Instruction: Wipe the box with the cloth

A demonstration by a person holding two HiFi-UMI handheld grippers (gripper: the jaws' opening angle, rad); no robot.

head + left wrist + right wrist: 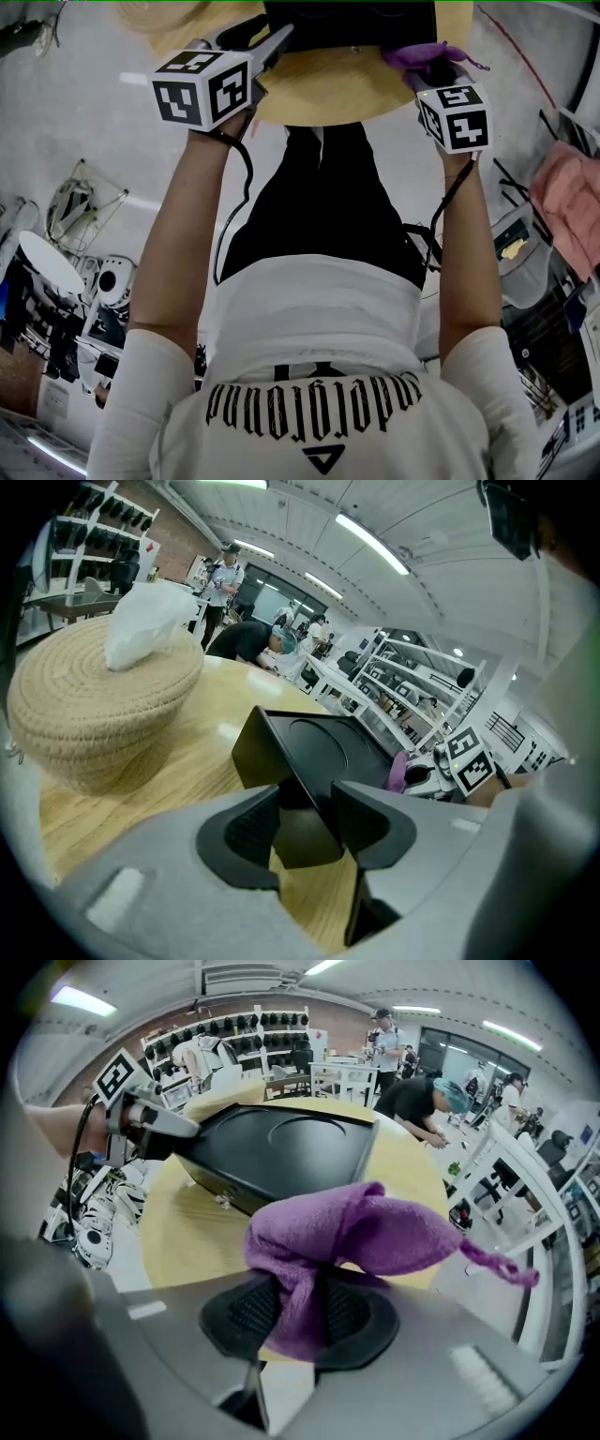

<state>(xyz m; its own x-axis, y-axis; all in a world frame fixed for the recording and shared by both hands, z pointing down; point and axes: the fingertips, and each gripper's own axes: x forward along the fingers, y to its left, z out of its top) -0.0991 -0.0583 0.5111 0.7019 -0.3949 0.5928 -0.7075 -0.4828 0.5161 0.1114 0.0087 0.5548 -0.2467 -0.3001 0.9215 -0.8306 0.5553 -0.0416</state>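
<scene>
A black box point(352, 23) lies on the round wooden table point(319, 89) at the top of the head view, one side looking raised. My left gripper point(305, 822) has the box's point(328, 752) near corner between its jaws, and both pads seem to bear on it. From the right gripper view this left gripper point(173, 1129) meets the box point(281, 1152) at its left corner. My right gripper point(300, 1307) is shut on a bunched purple cloth point(356, 1232), held just in front of the box's near side. The cloth point(427, 54) sits at the box's right end.
A woven straw basket point(94, 705) with white tissue point(141, 621) on top stands on the table left of the box. Shelving, stools and several people fill the room behind. A pink cloth point(567, 192) and equipment lie on the floor around the person's legs.
</scene>
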